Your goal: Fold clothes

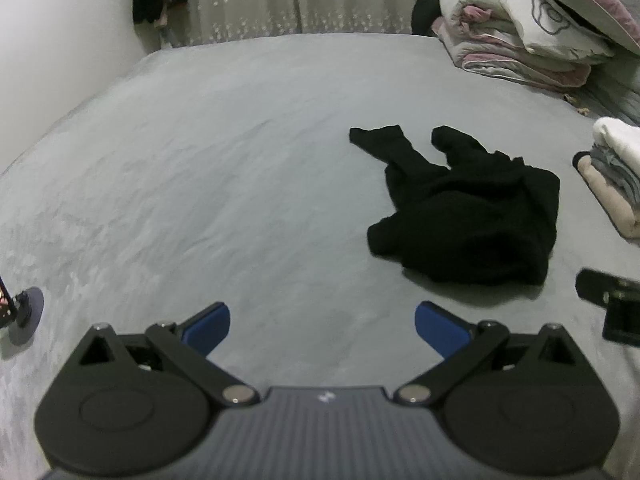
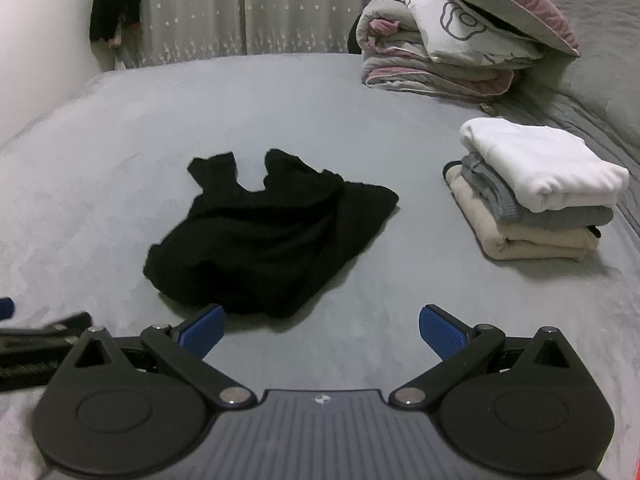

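Note:
A crumpled black garment (image 1: pixel 468 208) (image 2: pixel 264 232) lies on the grey bed (image 1: pixel 200 184) (image 2: pixel 120 140), its two sleeves pointing away from me. My left gripper (image 1: pixel 322 328) hovers open over bare sheet, to the left of the garment and short of it, holding nothing. My right gripper (image 2: pixel 320 332) is open just in front of the garment's near hem, its blue left fingertip (image 2: pixel 202 330) close to the cloth. A black part of the right gripper (image 1: pixel 608 300) shows at the left wrist view's right edge.
A stack of three folded clothes, white on grey on beige (image 2: pixel 536 192) (image 1: pixel 612 176), sits right of the garment. Folded bedding and pillows (image 2: pixel 452 36) (image 1: pixel 528 28) are piled at the far right. A curtain (image 2: pixel 240 8) and a wall (image 1: pixel 60 32) bound the bed; a small round stand (image 1: pixel 26 312) sits at the left.

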The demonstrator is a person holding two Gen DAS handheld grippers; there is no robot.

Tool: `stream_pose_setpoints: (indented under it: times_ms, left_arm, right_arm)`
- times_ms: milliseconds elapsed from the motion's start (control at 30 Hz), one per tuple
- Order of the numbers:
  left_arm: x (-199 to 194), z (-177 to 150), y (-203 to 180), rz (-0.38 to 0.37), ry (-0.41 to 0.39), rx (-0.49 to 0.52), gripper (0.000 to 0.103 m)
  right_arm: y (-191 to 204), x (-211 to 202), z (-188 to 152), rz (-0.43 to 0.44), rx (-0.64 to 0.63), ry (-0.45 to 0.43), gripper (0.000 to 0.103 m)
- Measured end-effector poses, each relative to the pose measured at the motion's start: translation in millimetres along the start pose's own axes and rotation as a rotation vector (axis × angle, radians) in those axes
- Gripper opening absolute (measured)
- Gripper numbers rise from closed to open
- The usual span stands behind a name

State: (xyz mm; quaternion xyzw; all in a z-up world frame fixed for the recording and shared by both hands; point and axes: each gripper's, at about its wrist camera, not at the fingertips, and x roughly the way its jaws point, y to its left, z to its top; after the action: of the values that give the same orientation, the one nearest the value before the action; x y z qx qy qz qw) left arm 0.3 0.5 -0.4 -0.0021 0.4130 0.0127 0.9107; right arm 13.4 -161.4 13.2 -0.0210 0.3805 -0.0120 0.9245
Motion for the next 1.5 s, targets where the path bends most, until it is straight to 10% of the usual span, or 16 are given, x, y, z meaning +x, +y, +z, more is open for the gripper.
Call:
stream_pose_setpoints:
  times_ms: [1500]
  left_arm:
    - [18,-4,6,0.062,0.057,0.002,0.103]
  right_arm:
    - [-12,6,-6,0.004,0.018,0.027,0.103]
